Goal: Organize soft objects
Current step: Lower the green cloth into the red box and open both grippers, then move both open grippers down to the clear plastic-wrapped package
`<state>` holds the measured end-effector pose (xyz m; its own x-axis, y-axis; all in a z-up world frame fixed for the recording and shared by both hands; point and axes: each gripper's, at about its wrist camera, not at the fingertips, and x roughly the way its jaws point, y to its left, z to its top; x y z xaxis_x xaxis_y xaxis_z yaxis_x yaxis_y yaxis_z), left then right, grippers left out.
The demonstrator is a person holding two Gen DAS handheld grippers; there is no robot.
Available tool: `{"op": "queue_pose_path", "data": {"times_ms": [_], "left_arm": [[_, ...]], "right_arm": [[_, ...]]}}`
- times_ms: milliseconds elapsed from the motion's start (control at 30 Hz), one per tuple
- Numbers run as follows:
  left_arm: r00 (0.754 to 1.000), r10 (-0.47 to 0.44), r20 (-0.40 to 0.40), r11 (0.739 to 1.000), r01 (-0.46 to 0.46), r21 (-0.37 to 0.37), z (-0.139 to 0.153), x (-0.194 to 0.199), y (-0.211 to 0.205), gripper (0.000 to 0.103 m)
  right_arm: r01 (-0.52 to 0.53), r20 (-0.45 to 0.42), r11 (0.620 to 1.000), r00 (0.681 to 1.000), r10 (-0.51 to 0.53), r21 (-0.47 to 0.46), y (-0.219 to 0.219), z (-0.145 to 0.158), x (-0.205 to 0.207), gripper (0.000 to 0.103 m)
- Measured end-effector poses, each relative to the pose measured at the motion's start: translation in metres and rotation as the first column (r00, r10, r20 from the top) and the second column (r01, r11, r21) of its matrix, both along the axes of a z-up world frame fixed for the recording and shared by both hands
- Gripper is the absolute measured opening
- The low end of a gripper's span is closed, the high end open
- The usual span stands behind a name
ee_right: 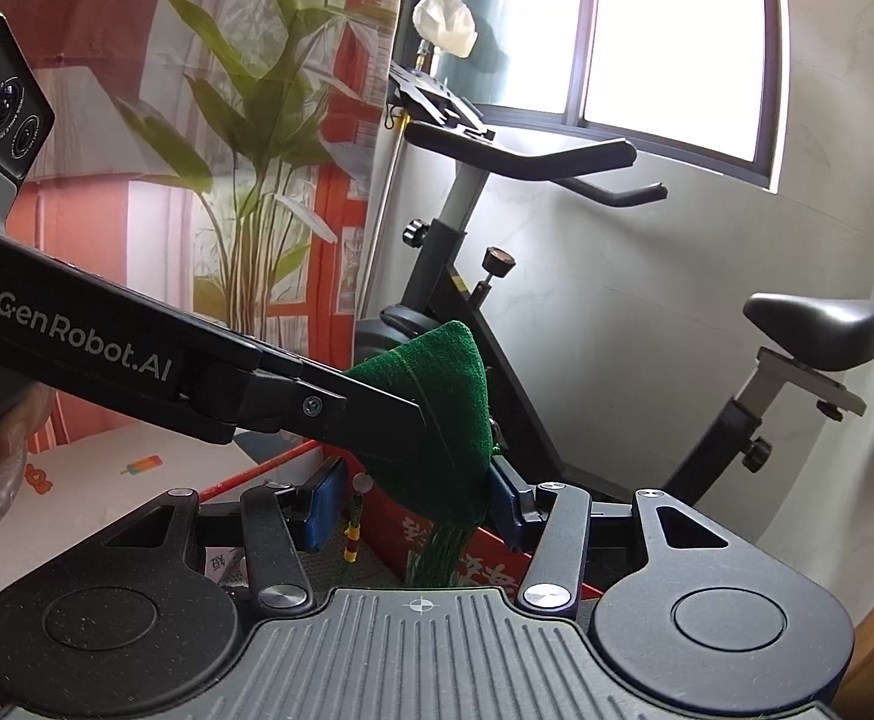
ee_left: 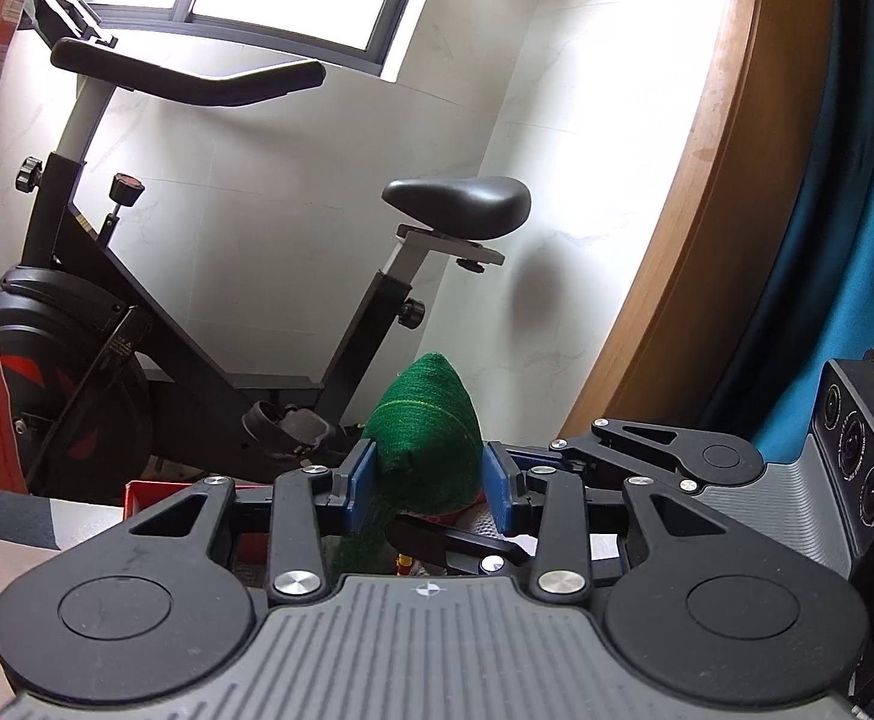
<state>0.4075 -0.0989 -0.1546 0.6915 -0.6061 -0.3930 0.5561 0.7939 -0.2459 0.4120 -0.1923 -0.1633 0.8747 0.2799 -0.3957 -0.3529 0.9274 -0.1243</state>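
A green knitted cone-shaped soft toy with a green tassel hanging below is held in the air. My left gripper is shut on its lower body between the blue pads. In the right wrist view the same toy sits between the left gripper's black fingers, which reach in from the left. My right gripper stands open around the toy's lower part; its right pad touches the toy, its left pad is apart from it. The right gripper's body shows at the right of the left wrist view.
A black exercise bike stands against the white wall straight ahead, also in the right wrist view. A red box lies below the toy. A curtain printed with plants hangs left. A wooden frame and blue cloth are right.
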Motion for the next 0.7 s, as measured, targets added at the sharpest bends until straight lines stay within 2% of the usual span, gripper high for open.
{"op": "queue_pose_path", "data": {"times_ms": [200, 367, 500, 567, 633, 700], "left_arm": [[0.996, 0.045, -0.078, 0.999, -0.043, 0.028, -0.021, 0.017, 0.005, 0.039], [0.995, 0.074, -0.072, 0.995, -0.069, 0.069, -0.023, 0.014, 0.011, 0.04], [0.995, 0.083, -0.062, 0.993, -0.078, 0.087, -0.02, 0.001, 0.018, 0.042], [0.994, 0.088, -0.06, 0.992, -0.082, 0.098, -0.019, -0.007, 0.022, 0.044], [0.995, 0.089, -0.055, 0.991, -0.082, 0.106, -0.018, -0.016, 0.027, 0.052], [0.996, 0.069, -0.052, 0.992, -0.063, 0.108, -0.018, -0.027, 0.032, 0.06]], "right_arm": [[0.037, -0.116, 0.999, 0.993, -0.035, 0.013, 0.008, -0.026, 0.019, 0.047], [0.074, -0.172, 0.997, 0.983, -0.07, 0.013, 0.005, -0.038, 0.017, 0.047], [0.119, -0.207, 0.991, 0.973, -0.103, 0.068, -0.01, -0.039, 0.009, 0.049], [0.131, -0.211, 0.988, 0.971, -0.112, 0.077, -0.015, -0.039, 0.002, 0.056], [0.139, -0.22, 0.986, 0.969, -0.115, 0.097, -0.021, -0.039, -0.006, 0.074], [0.142, -0.225, 0.982, 0.968, -0.111, 0.123, -0.025, -0.04, -0.016, 0.083]]}}
